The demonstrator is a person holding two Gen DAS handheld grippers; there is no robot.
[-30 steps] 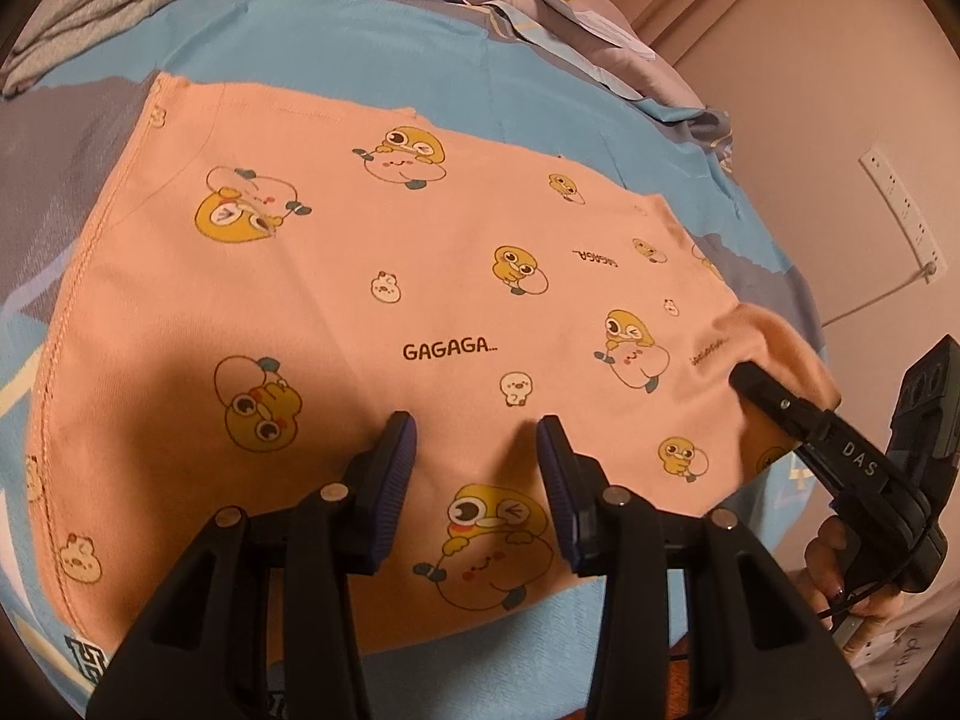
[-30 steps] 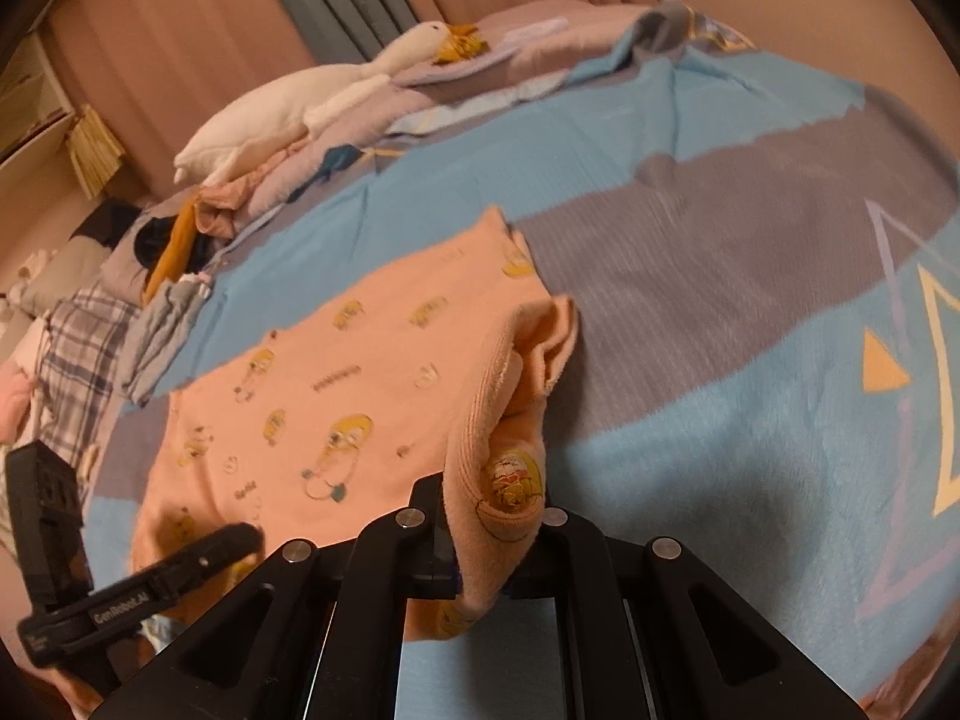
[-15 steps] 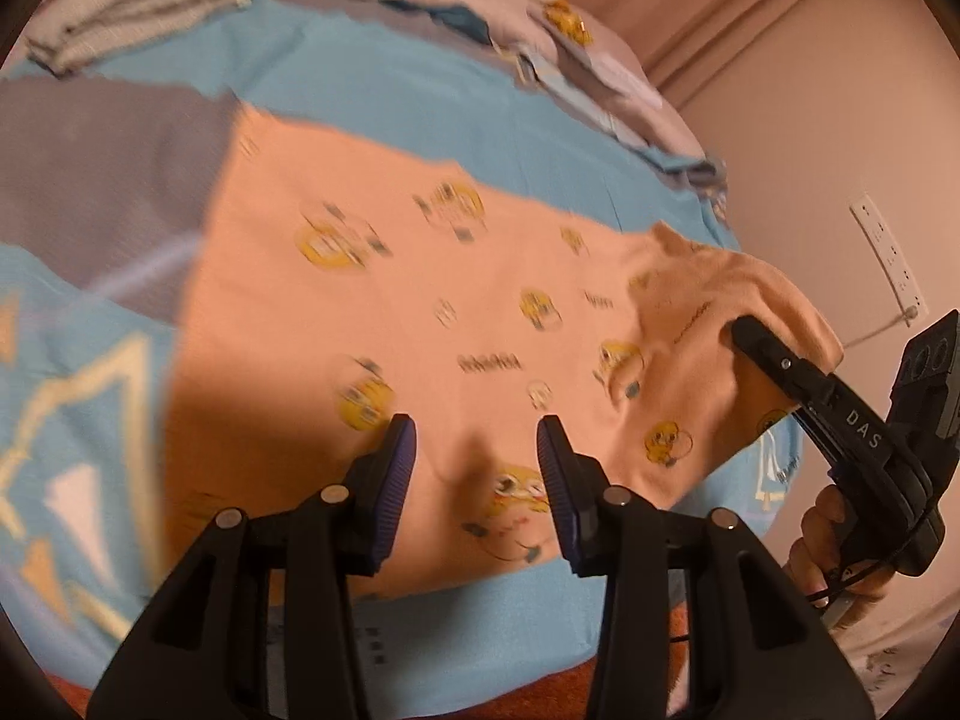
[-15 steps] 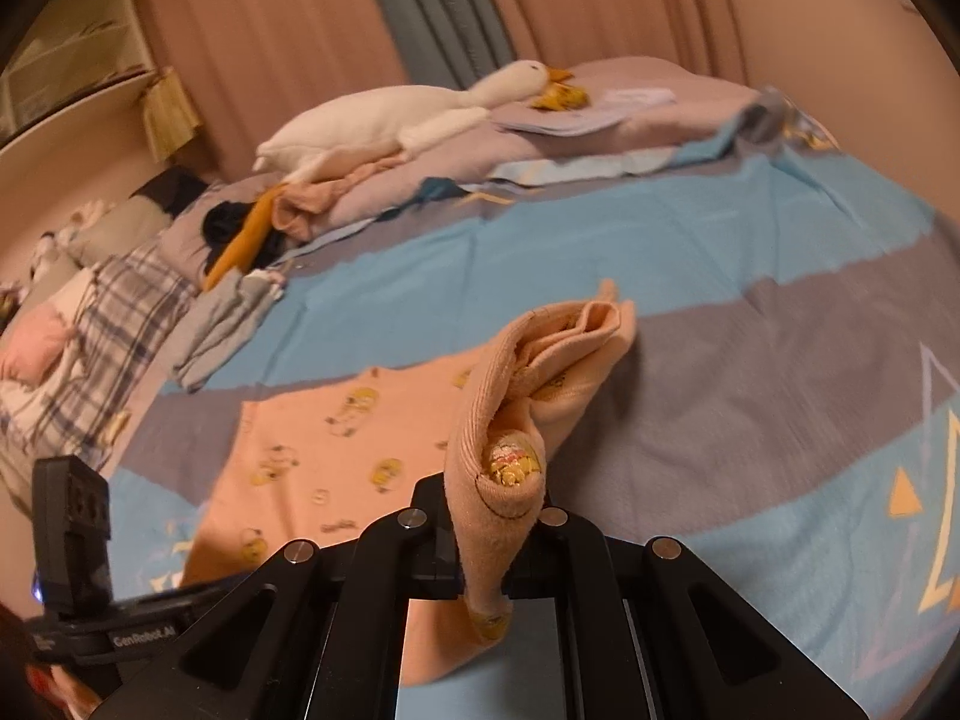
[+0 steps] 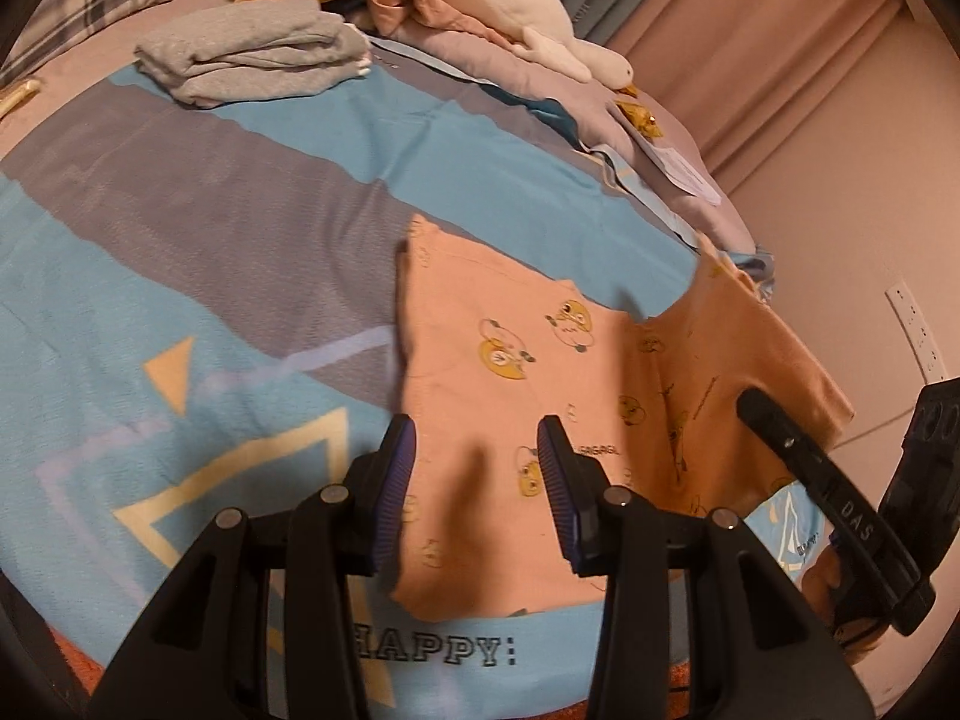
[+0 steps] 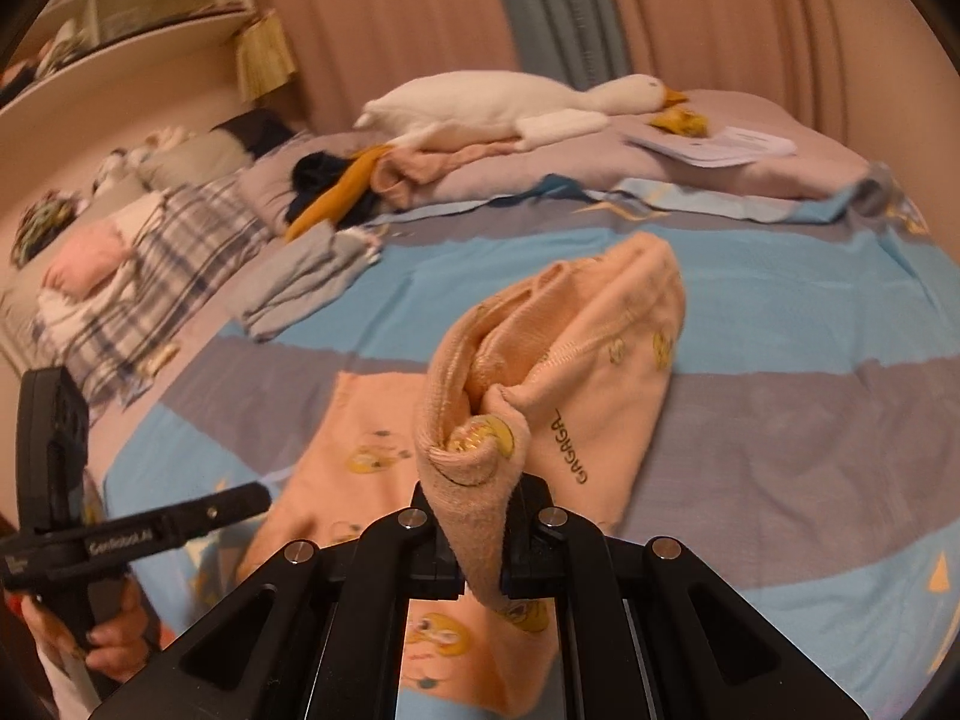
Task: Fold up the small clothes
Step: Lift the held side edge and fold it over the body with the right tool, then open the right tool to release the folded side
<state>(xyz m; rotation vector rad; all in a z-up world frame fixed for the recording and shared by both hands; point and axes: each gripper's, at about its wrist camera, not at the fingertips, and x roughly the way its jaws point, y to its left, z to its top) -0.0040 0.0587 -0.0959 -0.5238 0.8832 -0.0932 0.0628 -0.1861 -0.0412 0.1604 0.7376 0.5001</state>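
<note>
The right gripper [image 6: 480, 546] is clamped on 1 edge of the peach shirt [image 5: 516, 420] and has lifted it higher than a moment ago. The rest of the shirt lies on the blue blanket [image 5: 210, 300], well in front of the toy goose [image 6: 498, 102]. The left gripper [image 5: 474, 480] hangs loose, holding nothing. The fold is starting.

Bed [image 5: 252, 228] under me has a blue-and-grey patterned cover. On it: peach garment [image 5: 498, 420] w/ duck prints — part flat, one side lifted off. Farther back, folded grey clothes [image 5: 252, 54], a white goose plushie [image 6: 510, 108], papers [image 6: 720, 147], plaid cloth [image 6: 150, 276].
</note>
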